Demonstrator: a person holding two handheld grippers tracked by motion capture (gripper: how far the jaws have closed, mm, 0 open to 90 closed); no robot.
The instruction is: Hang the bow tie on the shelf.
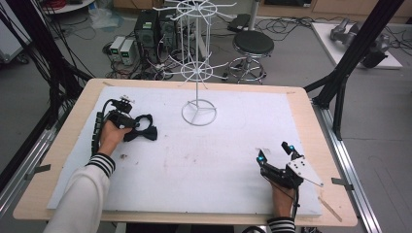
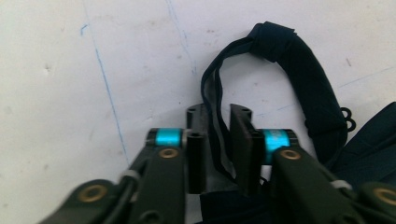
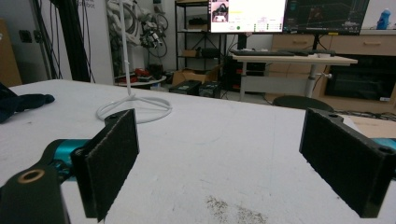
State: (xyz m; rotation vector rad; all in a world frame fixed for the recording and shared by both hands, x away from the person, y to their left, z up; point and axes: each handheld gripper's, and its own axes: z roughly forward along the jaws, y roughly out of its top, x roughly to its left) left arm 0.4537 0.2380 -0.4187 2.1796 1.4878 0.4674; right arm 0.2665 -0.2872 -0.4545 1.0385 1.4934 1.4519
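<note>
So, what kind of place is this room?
Probably a robotics lab or workshop: computer towers and loose cables lie on the floor, monitors stand on a desk, and a black frame surrounds the work table.

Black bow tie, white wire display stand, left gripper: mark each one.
Black fabric bow tie (image 1: 145, 132): high view, on its knotted bow.
White wire display stand (image 1: 198, 112): high view, on its round base ring.
Left gripper (image 2: 218, 154): left gripper view, between its fingers, shut on the tie's strap.

Bow tie (image 2: 299, 70) cut off at right edge, strap end hidden behind left claw (image 2: 219, 140).
</note>
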